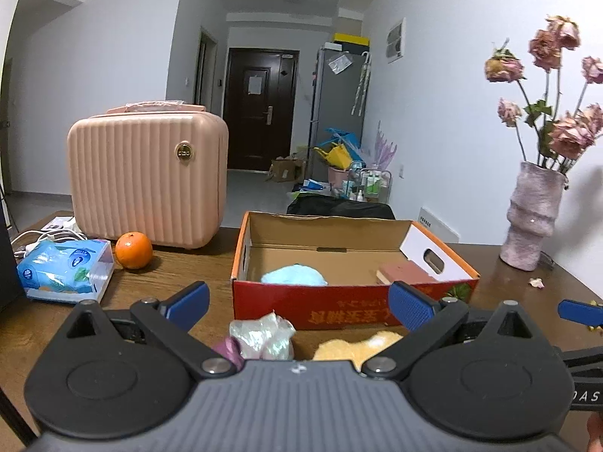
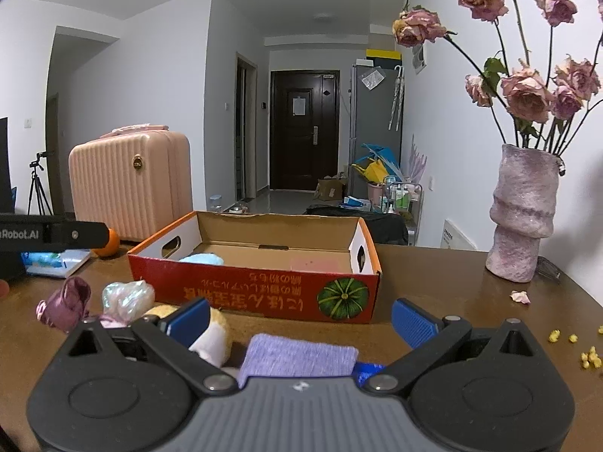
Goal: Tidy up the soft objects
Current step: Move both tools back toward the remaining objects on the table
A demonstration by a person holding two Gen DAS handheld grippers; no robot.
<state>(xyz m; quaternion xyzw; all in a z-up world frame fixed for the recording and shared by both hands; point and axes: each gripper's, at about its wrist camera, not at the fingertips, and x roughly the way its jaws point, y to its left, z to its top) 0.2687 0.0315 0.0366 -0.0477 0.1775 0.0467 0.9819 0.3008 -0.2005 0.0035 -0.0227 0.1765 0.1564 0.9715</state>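
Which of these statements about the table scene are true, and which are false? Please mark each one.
1. Both grippers, left gripper and right gripper, are open and hold nothing. True.
2. The cardboard box is empty. False: a light blue soft object and a pinkish block lie inside.
3. The orange is inside the box. False: it sits on the table beside the pink case.
4. A purple cloth lies on the table in front of the box. True.
5. The vase has fallen over. False: it stands upright.
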